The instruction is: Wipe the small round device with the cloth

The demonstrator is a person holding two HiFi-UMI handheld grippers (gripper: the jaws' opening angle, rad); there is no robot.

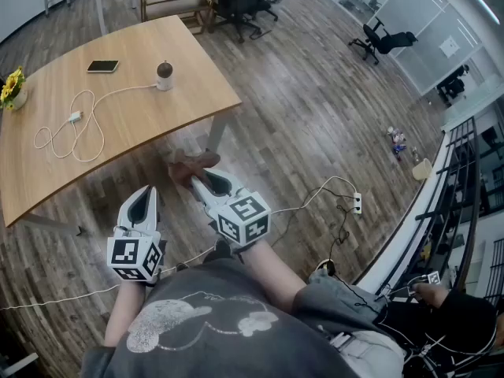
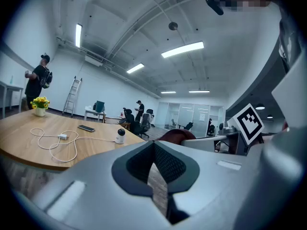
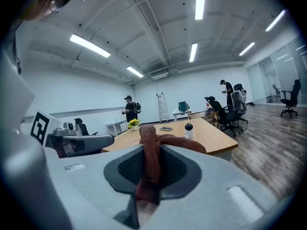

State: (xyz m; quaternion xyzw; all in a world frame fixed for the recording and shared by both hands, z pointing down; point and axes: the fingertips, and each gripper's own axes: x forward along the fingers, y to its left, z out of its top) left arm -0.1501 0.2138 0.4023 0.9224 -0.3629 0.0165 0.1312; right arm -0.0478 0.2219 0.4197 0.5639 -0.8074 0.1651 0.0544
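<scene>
The small round device (image 1: 164, 75), white with a dark top, stands near the far edge of the wooden table (image 1: 150, 136); it also shows in the left gripper view as the device (image 2: 120, 136) and in the right gripper view as the device (image 3: 189, 130). My right gripper (image 1: 195, 182) is held off the table's near edge, shut on a reddish-brown cloth (image 1: 193, 165). That cloth (image 3: 149, 150) bunches up between and above its jaws. My left gripper (image 1: 148, 190) hangs beside it, lower left, its jaws shut with nothing in them (image 2: 154, 147).
On the table lie a phone (image 1: 103, 66), a looped white cable (image 1: 75, 124) and yellow flowers (image 1: 11, 87). Office chairs (image 1: 236, 2) stand beyond the table. A power strip with a cable (image 1: 356, 203) lies on the wood floor at right. People stand far off.
</scene>
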